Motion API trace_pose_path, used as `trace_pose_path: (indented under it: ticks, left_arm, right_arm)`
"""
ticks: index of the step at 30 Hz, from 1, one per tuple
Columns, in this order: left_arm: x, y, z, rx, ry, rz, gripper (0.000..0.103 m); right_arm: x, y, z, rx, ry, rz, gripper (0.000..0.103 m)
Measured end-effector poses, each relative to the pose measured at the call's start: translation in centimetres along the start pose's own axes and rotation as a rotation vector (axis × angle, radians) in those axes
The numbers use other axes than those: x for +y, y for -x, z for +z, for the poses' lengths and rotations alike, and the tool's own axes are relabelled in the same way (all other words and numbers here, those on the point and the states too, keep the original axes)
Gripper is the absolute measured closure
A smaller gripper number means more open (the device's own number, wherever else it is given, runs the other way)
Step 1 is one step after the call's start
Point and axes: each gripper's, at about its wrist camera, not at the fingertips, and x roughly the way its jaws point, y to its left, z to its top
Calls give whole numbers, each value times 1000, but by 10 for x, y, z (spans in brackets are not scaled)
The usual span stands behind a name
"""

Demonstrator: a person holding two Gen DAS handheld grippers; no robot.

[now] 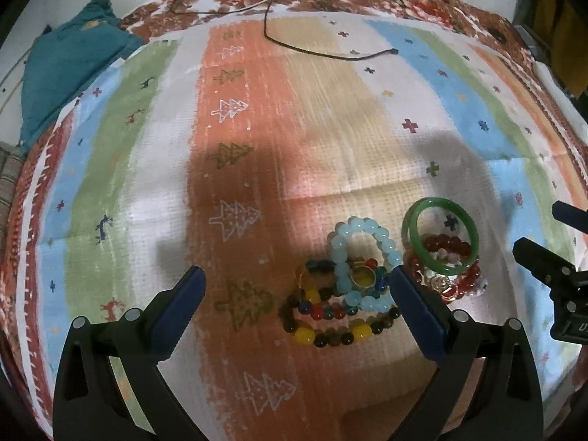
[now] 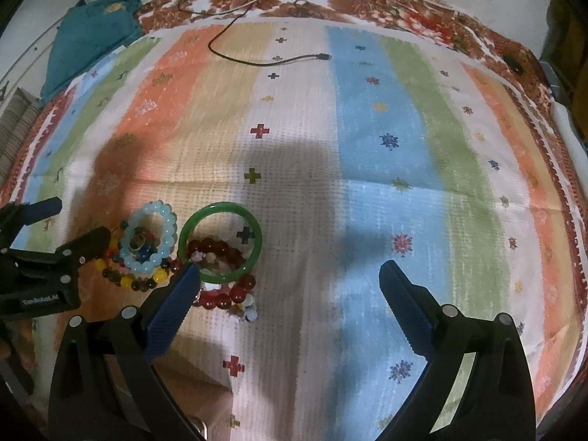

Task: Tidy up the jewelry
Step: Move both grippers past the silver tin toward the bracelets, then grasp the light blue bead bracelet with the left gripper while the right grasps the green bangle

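Both my claws hang wide open and empty over the striped cloth (image 2: 294, 154), the left claw (image 1: 297, 286) and the right claw (image 2: 290, 279) side by side near its front edge. The jewelry sits in one tangled heap there, toward the front-left of the cloth as my right camera sees it: a green bangle (image 2: 220, 242) lies partly on top of a red bead bracelet (image 2: 224, 253), a pale blue bead bracelet (image 2: 149, 239) lies just beside it with a ring (image 1: 359, 278) inside its loop, and a multicolour bead strand (image 1: 323, 321) runs underneath. Nothing is sorted yet, I judge, so the step in hand is the first pick. The bangle looks the best start, since it rides on top and is rigid. I would bring the right claw down with one finger inside the hoop and one outside, at the far arc where it lies clear of the red beads, then close gently, because a smooth hoop may slip or snag a strand. Lift slowly and watch that no beads come along. The left claw can pin the blue bracelet if the heap drags. The open cloth to the right gives room to lay pieces apart.
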Motion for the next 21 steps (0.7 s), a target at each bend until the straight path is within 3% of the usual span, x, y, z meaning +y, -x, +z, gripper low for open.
trace_pose_path:
  ticks: [11, 18, 21]
  left_arm:
    - [-3, -26, 6, 42, -17, -18, 16]
    - [-4, -37, 12, 61, -29, -24, 31]
    - [-6, -44, 16, 70, -42, -20, 43]
  right_arm:
    - [3, -34, 11, 48, 3, 0, 4]
    - [5, -53, 15, 76, -5, 8, 5]
    - [8, -58, 19, 84, 1, 11, 17]
